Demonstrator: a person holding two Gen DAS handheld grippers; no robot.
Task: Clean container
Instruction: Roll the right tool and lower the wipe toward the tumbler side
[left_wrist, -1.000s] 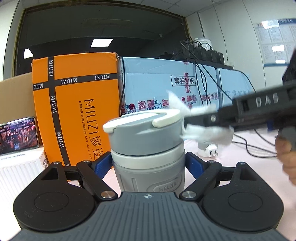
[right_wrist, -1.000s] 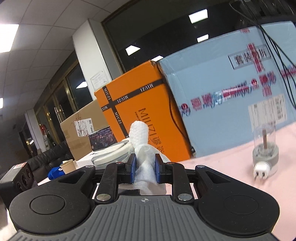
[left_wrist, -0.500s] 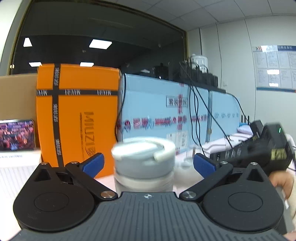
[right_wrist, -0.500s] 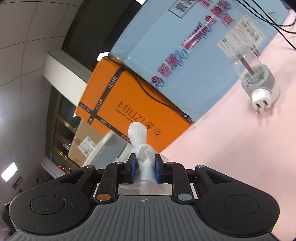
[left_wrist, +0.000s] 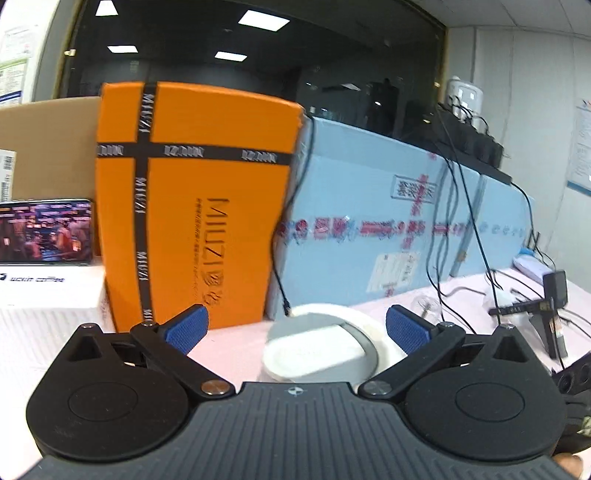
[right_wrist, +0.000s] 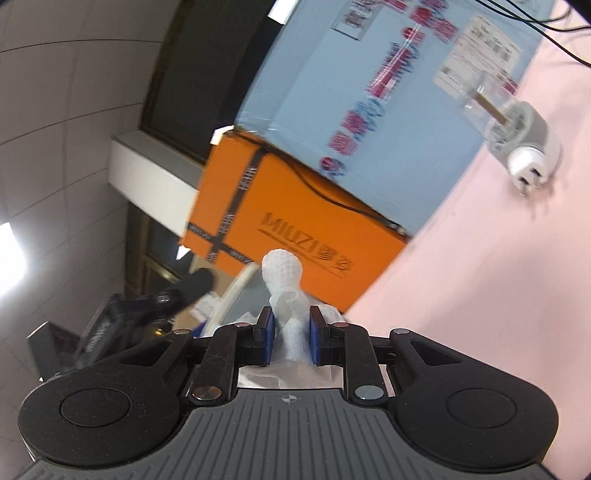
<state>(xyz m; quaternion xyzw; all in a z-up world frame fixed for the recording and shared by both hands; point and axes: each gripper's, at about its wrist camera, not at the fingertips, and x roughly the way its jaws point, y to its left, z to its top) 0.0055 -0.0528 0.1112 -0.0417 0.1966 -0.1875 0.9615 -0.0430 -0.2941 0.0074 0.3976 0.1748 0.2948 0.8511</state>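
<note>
The grey container (left_wrist: 321, 356) with its white lid stands on the pink table, low in the left wrist view. I look down on its top. My left gripper (left_wrist: 295, 328) is open, its blue pads (left_wrist: 186, 326) wide apart and off the container, which sits nearer the right finger. In the right wrist view my right gripper (right_wrist: 290, 325) is shut on a crumpled white tissue (right_wrist: 282, 273) that sticks out past the fingertips. That view is rolled sideways. Just left of the tissue I see the white rim of the container (right_wrist: 236, 291).
An orange MIUZI box (left_wrist: 192, 221) and a light blue carton (left_wrist: 388, 229) stand close behind the container, with cables hanging over them. A plug-in device with a clear dome (right_wrist: 517, 125) lies on the pink table (right_wrist: 480, 295). A lit phone (left_wrist: 44, 232) rests on a white box at the left.
My left gripper has opened, let go of the container and risen above it. My right gripper has pulled the tissue away from the lid and rolled sideways.
</note>
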